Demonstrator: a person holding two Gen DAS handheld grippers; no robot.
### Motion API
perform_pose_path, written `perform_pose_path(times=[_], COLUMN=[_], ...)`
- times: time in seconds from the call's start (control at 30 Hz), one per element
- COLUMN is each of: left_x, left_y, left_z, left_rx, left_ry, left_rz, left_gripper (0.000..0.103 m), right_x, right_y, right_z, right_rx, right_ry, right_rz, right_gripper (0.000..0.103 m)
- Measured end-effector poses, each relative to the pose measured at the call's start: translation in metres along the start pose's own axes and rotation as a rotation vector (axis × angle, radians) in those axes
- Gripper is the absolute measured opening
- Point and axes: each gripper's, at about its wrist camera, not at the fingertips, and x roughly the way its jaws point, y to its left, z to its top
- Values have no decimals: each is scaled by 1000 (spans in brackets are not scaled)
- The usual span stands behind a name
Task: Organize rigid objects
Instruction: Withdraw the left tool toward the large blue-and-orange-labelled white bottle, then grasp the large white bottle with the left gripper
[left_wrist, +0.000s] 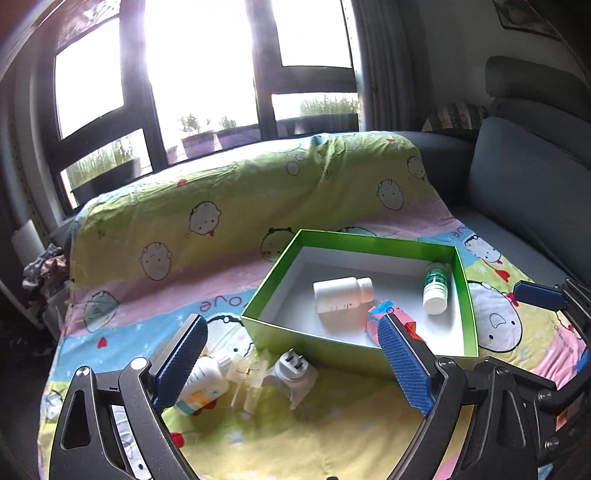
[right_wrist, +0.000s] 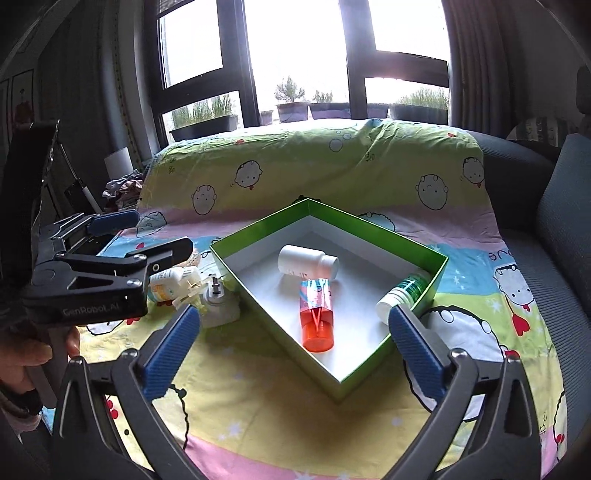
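Note:
A green box (left_wrist: 258, 299) (right_wrist: 436, 258) with a white inside lies on the cartoon sheet. In it lie a white bottle (left_wrist: 341, 297) (right_wrist: 306, 263), a green-labelled bottle (left_wrist: 436, 286) (right_wrist: 404, 291) and an orange-capped pink bottle (right_wrist: 317, 317) (left_wrist: 380, 314). Left of the box lie a small white bottle (left_wrist: 203, 384) (right_wrist: 164, 282), a clear plastic clip (left_wrist: 247, 380) (right_wrist: 190, 288) and a white plug adapter (left_wrist: 293, 373) (right_wrist: 218, 304). My left gripper (left_wrist: 295, 363) is open above these loose items. My right gripper (right_wrist: 295, 349) is open and empty over the box's near corner.
The cartoon sheet (left_wrist: 229, 206) (right_wrist: 332, 162) covers a grey sofa (left_wrist: 524, 192) (right_wrist: 561, 229). Windows with planters stand behind. Clothes (left_wrist: 44, 273) (right_wrist: 122, 192) pile at the left. The right gripper's fingertip (left_wrist: 539, 295) shows at the left view's right edge.

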Motion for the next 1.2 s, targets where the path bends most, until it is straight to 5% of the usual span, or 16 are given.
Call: perform_pose_path(times=[0.6, 1.2], left_x=[-42, -26], left_y=[50, 133], left_z=[-45, -137], left_rx=[-49, -276], left_ry=[21, 255], left_rz=[113, 89], left_gripper=[94, 94], right_x=[-6, 45], right_y=[60, 124], right_z=[-15, -42], right_rx=[-37, -109], right_ry=[46, 213], right_rz=[78, 167], right_gripper=[102, 102])
